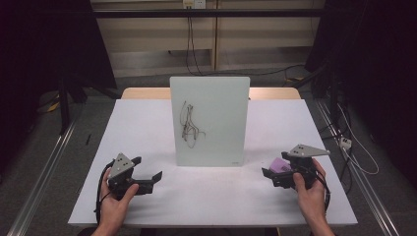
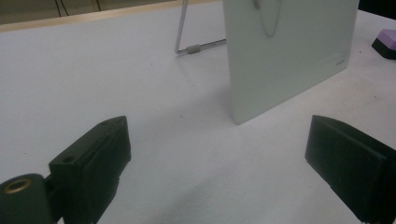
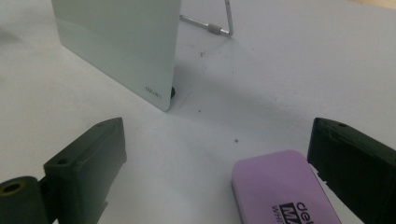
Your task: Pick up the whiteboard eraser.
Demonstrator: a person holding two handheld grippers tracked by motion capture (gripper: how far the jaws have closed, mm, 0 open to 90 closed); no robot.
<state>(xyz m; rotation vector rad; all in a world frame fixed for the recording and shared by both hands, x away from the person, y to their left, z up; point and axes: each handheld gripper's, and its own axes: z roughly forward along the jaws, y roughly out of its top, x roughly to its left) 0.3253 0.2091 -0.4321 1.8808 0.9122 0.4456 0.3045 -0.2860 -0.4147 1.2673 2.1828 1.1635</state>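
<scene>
Purple eraser [image 3: 285, 189] lies on the counter [image 3: 261, 70] between the right hand-held gripper's [image 3: 219, 170] spread jaws, lettered "de" and "WHIT". Ahead stands the whiteboard [image 3: 121, 46], marked "deli"; its scribbles face the high view. Left hand-held gripper [image 2: 217, 161] gapes empty.

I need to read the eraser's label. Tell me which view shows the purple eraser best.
The right gripper view: the purple eraser lies close, lettering visible. High view shows a small patch; left gripper view a far corner.
</scene>
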